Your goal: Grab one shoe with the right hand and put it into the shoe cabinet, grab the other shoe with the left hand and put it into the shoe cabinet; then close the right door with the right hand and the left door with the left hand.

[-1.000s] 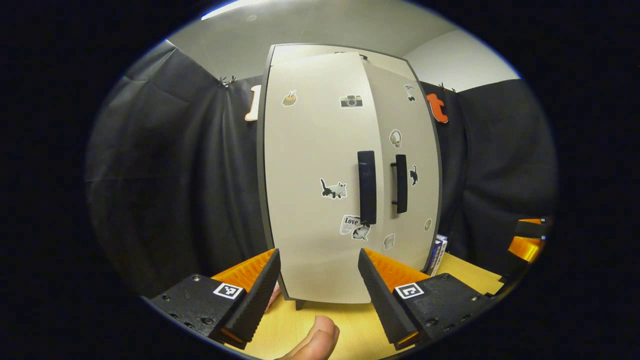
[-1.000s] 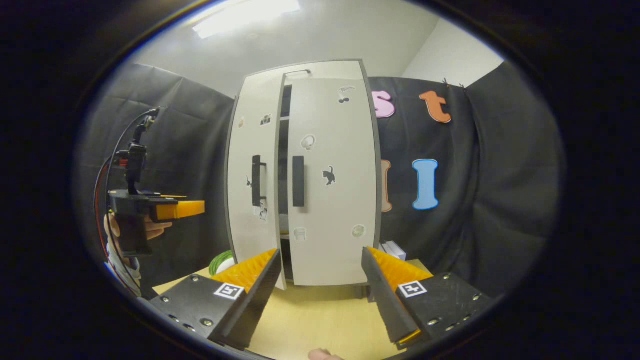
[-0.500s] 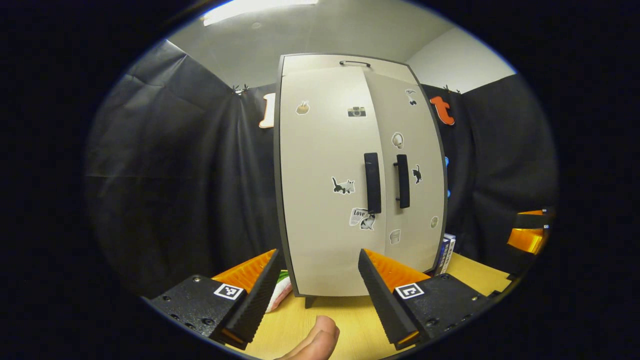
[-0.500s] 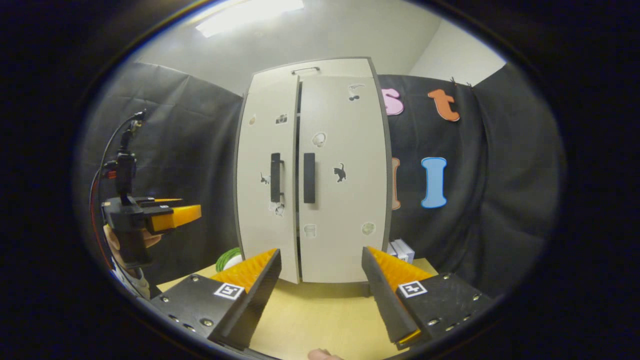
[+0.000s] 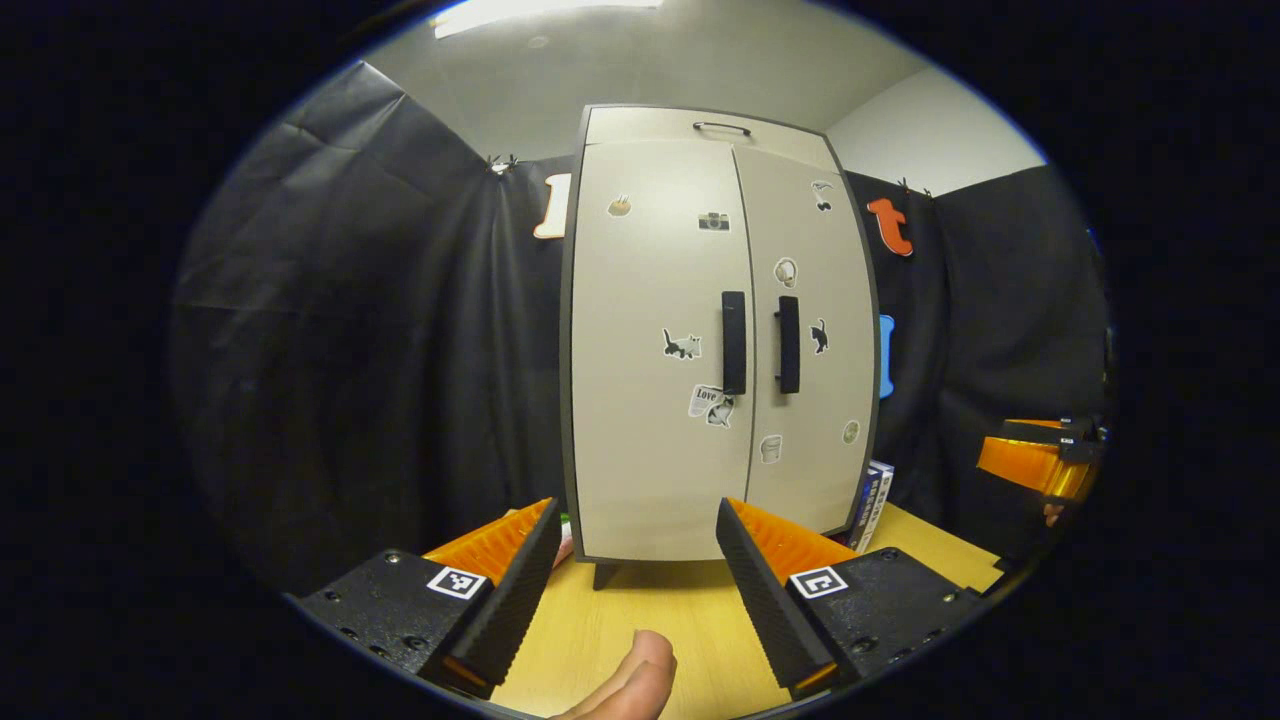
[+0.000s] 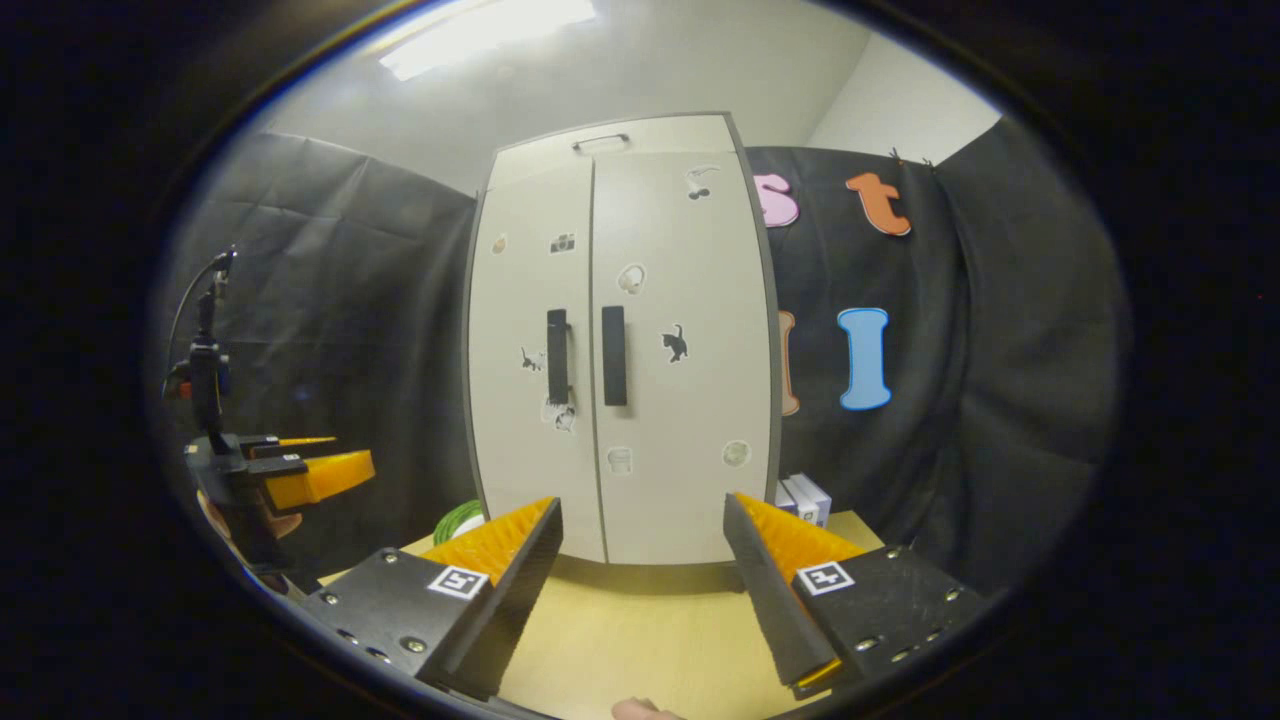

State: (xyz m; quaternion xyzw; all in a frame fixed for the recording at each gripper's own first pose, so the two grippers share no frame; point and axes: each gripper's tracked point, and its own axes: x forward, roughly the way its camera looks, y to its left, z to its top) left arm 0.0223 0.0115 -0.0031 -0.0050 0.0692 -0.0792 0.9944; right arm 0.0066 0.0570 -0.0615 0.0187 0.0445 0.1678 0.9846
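The cabinet [image 5: 715, 340] is standing on the table [image 6: 640, 630] with both doors closed. Both the left gripper [image 5: 635, 590] and the right gripper [image 6: 640, 595] are hovering level before it, jaws wide apart, gripping nothing.

The pale shoe cabinet [image 5: 660, 400] stands upright on the table, both stickered doors shut.

A recording booth rather than a home: black cloth [image 5: 380, 330] hangs as walls behind a small sticker-covered cabinet [image 5: 690, 340] standing on a wooden tabletop [image 6: 640, 630] ahead of the gripper, under a ceiling light [image 6: 480, 30].
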